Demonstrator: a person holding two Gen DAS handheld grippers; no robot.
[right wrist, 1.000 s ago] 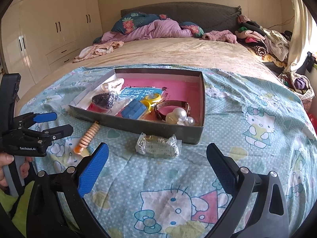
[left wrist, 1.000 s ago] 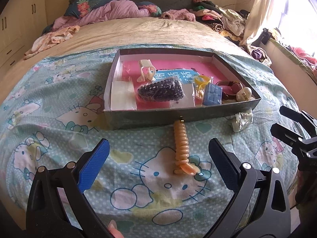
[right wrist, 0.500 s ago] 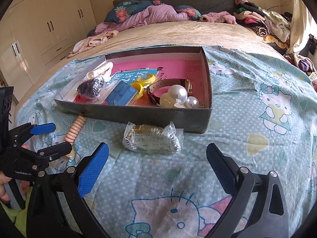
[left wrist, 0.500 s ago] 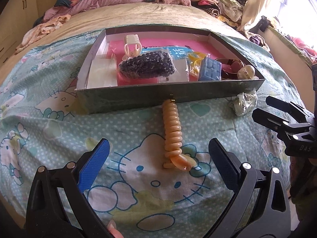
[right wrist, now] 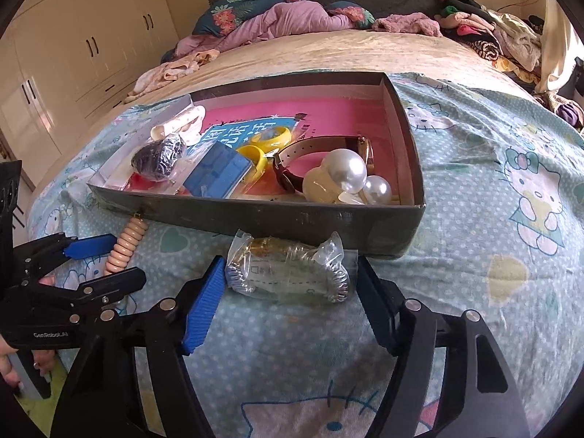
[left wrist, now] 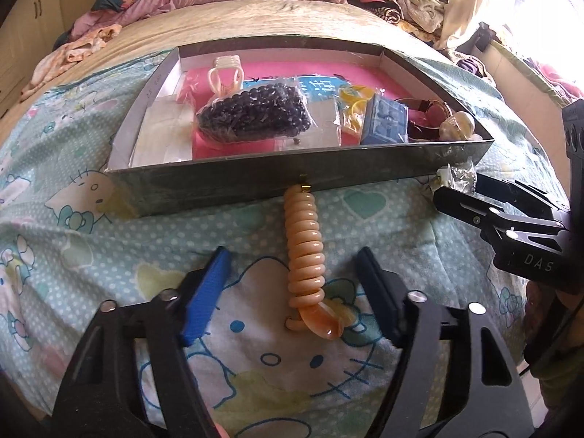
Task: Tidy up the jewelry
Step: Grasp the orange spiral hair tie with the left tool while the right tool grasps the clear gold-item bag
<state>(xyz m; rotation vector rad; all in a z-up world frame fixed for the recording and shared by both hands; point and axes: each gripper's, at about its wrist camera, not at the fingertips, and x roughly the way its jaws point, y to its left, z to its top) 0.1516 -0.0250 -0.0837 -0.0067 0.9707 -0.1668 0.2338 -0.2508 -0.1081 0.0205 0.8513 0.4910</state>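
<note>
An orange coiled bead bracelet [left wrist: 304, 255] lies on the bedspread in front of a shallow grey box [left wrist: 255, 182]. My left gripper [left wrist: 292, 288] straddles the bracelet's near end. Its jaws are closing and the pads stand clear of the beads. In the right wrist view a clear bag of silver jewelry [right wrist: 288, 270] lies against the box's front wall [right wrist: 292, 219]. My right gripper [right wrist: 288, 292] brackets it with jaws closing, and the pads are right at the bag's two ends, not squeezing it. The left gripper [right wrist: 102, 259] shows at the left, over the bracelet [right wrist: 126, 244].
The box holds a bag of dark beads [left wrist: 252, 116], a blue case [right wrist: 219, 173], yellow rings [right wrist: 268, 140], a watch [right wrist: 328, 149], pearls [right wrist: 346, 171] and a cream clip [left wrist: 224, 73]. Piled clothes [right wrist: 485, 36] and pillows lie at the bed's far end. Wardrobe doors [right wrist: 73, 54] stand left.
Both grippers came down and closer to the bedspread. Both pairs of jaws narrowed from wide apart, the left around the bracelet, the right around the bag.
</note>
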